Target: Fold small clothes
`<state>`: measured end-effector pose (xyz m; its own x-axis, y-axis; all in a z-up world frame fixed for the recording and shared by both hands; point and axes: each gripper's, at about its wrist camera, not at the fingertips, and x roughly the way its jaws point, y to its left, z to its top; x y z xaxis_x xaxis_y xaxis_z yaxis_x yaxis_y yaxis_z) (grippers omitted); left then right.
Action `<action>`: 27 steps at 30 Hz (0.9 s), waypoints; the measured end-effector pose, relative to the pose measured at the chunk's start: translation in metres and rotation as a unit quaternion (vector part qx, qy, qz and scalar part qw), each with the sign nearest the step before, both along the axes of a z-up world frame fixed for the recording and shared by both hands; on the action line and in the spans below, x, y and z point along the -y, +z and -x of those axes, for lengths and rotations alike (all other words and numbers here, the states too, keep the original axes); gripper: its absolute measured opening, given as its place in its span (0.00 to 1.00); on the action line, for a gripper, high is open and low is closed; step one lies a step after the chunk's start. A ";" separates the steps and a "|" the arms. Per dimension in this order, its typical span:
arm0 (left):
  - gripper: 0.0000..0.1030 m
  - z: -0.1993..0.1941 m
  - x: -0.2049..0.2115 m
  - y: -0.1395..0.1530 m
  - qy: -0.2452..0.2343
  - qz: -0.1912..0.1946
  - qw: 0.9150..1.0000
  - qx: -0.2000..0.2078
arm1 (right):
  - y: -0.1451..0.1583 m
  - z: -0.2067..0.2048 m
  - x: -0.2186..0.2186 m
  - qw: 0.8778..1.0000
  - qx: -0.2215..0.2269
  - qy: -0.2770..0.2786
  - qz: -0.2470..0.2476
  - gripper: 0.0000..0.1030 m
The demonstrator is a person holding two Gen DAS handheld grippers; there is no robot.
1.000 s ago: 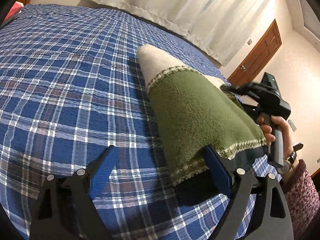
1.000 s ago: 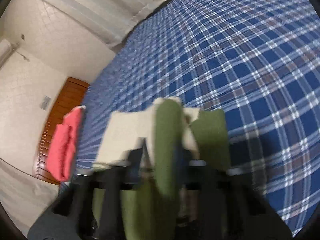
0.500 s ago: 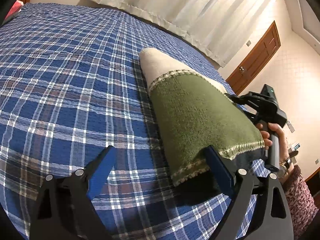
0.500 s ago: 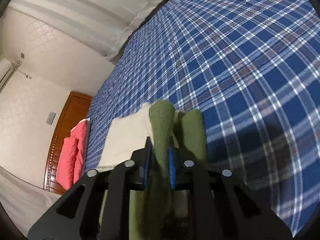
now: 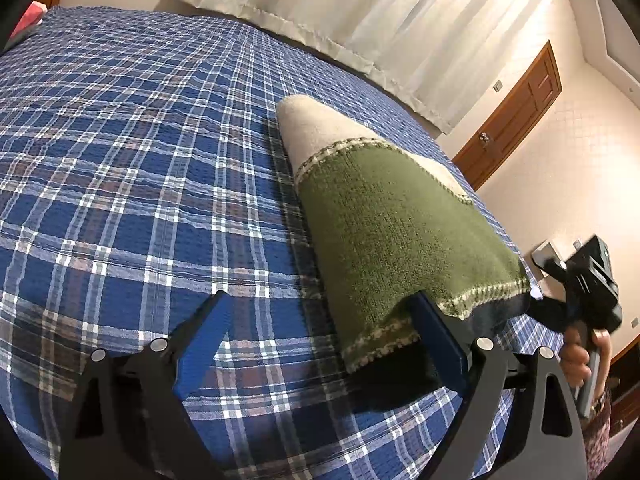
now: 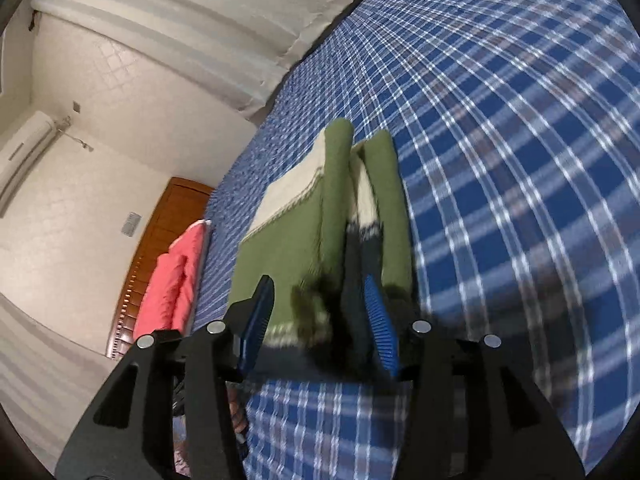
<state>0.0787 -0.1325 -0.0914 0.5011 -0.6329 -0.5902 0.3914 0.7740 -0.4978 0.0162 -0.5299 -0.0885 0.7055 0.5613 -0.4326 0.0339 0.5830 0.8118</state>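
A folded knit garment (image 5: 392, 232), green with cream and dark bands, lies on the blue plaid bed cover (image 5: 140, 160). My left gripper (image 5: 320, 300) stands open at its near end. The garment's near corner rests on the left gripper's right finger (image 5: 436, 332). My right gripper (image 5: 576, 280), held by a hand, is at the garment's far right corner. In the right wrist view the garment (image 6: 300, 232) shows its stacked folds. The right gripper (image 6: 318, 314) has its jaws opening. The garment's blurred near edge is between them, and the pads do not press on it.
A pink bundle (image 6: 172, 280) lies by a wooden headboard (image 6: 160, 216) at one end of the bed. White curtains (image 5: 360, 20) hang along the far side. A brown door (image 5: 516, 120) is at the right. Plaid cover stretches left of the garment.
The right gripper was shut on the garment's fold; its jaws have spread off it. It has drawn back to the right, away from the garment. The left gripper has stayed put.
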 end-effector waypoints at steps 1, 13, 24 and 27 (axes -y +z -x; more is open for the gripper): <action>0.87 0.000 0.000 0.000 0.000 0.000 1.000 0.000 | -0.002 0.004 -0.001 1.000 -0.003 0.003 -0.002 0.46; 0.87 0.000 0.001 0.000 0.000 -0.001 1.000 0.000 | -0.024 -0.003 -0.004 0.999 -0.034 -0.005 0.015 0.14; 0.88 -0.001 0.001 0.000 0.000 -0.008 1.000 0.001 | -0.052 0.004 0.010 0.999 -0.025 -0.003 -0.038 0.11; 0.87 0.000 0.000 0.002 -0.001 -0.005 1.000 -0.003 | -0.044 0.006 0.007 0.999 -0.020 0.004 -0.034 0.19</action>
<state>0.0791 -0.1323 -0.0890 0.4966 -0.6286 -0.5985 0.3906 0.7777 -0.4927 0.0099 -0.5374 -0.1330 0.6832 0.5961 -0.4217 0.0632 0.5271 0.8475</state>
